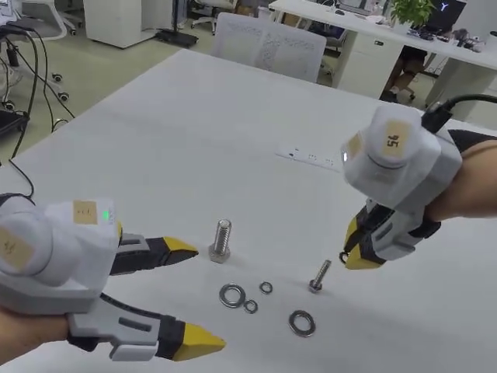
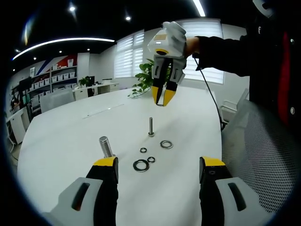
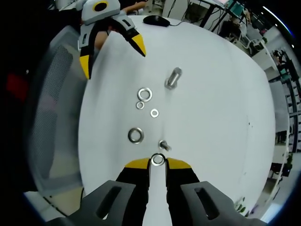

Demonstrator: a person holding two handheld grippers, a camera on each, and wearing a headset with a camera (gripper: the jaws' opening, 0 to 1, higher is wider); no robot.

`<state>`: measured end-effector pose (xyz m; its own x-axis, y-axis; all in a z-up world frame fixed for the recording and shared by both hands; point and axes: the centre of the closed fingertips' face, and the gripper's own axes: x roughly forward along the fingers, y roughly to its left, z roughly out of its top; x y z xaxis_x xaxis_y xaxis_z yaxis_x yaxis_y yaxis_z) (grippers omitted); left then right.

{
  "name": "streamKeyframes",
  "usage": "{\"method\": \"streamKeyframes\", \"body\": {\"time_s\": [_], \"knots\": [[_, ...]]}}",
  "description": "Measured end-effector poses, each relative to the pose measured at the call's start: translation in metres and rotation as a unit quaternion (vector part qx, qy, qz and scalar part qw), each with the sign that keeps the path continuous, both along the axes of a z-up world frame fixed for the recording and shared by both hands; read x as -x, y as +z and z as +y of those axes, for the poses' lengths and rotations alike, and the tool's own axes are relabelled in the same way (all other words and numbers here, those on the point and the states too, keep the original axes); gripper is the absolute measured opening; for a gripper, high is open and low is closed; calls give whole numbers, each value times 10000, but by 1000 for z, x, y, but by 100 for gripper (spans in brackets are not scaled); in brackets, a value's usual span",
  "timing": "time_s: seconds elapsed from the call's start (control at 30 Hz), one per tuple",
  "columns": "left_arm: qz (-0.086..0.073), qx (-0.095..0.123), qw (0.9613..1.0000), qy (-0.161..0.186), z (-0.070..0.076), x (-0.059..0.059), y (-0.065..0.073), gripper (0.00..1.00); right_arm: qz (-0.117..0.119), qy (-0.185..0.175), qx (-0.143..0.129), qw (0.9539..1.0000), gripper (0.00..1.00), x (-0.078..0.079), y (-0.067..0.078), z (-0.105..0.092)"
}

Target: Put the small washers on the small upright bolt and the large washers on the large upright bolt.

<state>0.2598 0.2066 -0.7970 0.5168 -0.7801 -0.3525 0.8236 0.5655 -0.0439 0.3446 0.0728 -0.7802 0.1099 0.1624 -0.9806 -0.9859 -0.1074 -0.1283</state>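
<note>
Found the white-and-grey left gripper point(image 1: 202, 294) with yellow jaw tips nearest, low by the near edge of the white worktop point(image 1: 194, 140), jaws spread wide and holding nothing. Saw the large silver upright bolt point(image 1: 222, 239) just beyond its upper jaw tip, apart from it. Counted four loose washers lying flat toward the near edge, between the two bolts: first large silver washer point(image 1: 231, 295), second large silver washer point(image 1: 302, 322), first small silver washer point(image 1: 266, 288), second small silver washer point(image 1: 250, 307). Saw the matching right gripper point(image 1: 353, 260) raised farther right, jaws nearly together, pinching a third small silver washer point(image 3: 158, 159) at their very tips. Placed that washer just above the top of the thin silver upright bolt point(image 1: 319, 276), not yet on it.
</note>
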Motion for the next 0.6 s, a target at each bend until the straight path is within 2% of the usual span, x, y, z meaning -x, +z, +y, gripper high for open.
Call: {"method": "streamKeyframes", "body": {"time_s": [0.23, 0.6], "knots": [[-8, -17, 10000, 33, 2, 0, 1, 70, 1, -54, -41, 10000, 13, -9, -2, 2], [7, -5, 10000, 42, 1, 0, 1, 70, 46, 11, -51, 10000, 13, -13, -10, 12]]}}
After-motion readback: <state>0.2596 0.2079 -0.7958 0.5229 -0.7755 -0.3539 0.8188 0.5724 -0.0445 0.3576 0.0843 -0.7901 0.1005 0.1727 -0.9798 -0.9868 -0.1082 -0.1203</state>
